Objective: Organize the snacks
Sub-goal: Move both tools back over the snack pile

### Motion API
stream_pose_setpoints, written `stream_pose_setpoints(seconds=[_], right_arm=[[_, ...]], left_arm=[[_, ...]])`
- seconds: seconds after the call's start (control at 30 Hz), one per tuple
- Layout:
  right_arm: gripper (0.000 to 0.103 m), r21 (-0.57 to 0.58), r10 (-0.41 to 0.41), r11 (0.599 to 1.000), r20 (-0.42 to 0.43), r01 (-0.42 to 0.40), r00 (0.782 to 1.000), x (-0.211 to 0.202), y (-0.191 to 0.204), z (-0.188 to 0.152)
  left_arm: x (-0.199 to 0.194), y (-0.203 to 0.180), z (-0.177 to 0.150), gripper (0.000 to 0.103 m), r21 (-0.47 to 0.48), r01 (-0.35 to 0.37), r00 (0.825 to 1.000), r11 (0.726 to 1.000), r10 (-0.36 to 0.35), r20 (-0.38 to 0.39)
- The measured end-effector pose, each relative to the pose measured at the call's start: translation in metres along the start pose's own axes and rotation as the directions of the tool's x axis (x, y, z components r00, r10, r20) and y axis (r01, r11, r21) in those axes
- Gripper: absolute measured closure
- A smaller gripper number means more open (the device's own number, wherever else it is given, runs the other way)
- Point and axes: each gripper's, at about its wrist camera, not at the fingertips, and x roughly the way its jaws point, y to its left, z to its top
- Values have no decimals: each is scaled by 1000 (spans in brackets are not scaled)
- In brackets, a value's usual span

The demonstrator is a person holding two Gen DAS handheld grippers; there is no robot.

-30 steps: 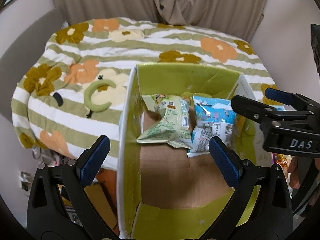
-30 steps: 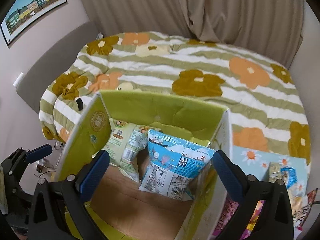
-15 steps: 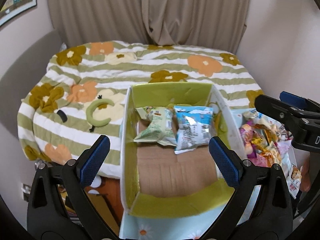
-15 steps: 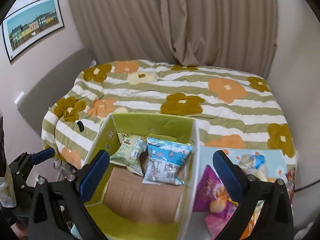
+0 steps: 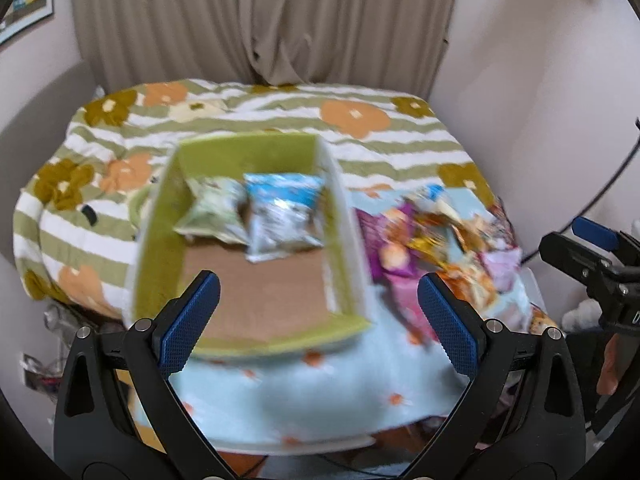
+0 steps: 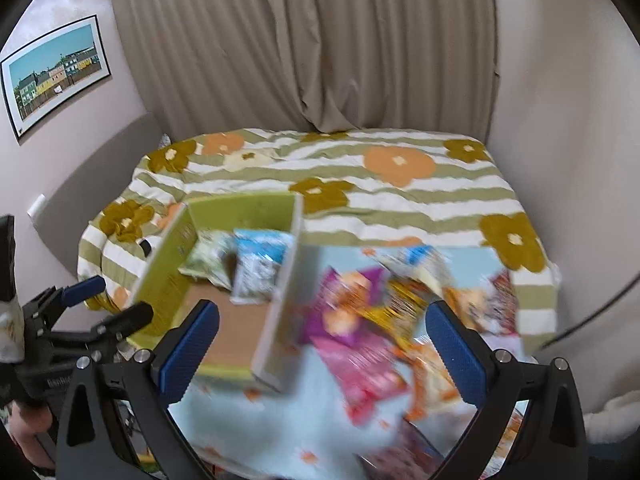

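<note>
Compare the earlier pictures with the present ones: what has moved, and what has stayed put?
Both open, empty grippers, left gripper and right gripper, have drawn back from the box, bringing the loose snack pile into view. The green packet and blue packet lie unmoved at the box's far end.

One cardboard box (image 5: 152,248) holds two snack packets: one green packet (image 5: 214,214) and one blue packet (image 5: 282,212). One loose pile of snack bags (image 6: 384,320) lies beside it, too blurred to count. Two grippers: left gripper (image 5: 316,316), right gripper (image 6: 322,344).

Each black plastic claw, left claw (image 5: 318,308) and right claw (image 6: 322,338), carries textured blue rubber pads (image 5: 188,322) and silver pivot screws (image 5: 143,324).
</note>
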Motion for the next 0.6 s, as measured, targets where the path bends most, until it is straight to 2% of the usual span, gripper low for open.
stream_pose_setpoints(seconds=[0.17,0.33,0.6], right_arm=[[0,31,-43,999,-24,44,999,-26,-55,-42],[0,51,-63,997,-49,66,997,-38,-98,-73],[0,61,-69,995,-116,76,991,-28,-153,-121]], left_arm=[[7,-61,-33,4,15,39,998,999,-39,-54],[28,-106,-65,4,-1,80,989,997,-79,-126],[72,-147,-106,4,-27,106,963,994,-109,-246]])
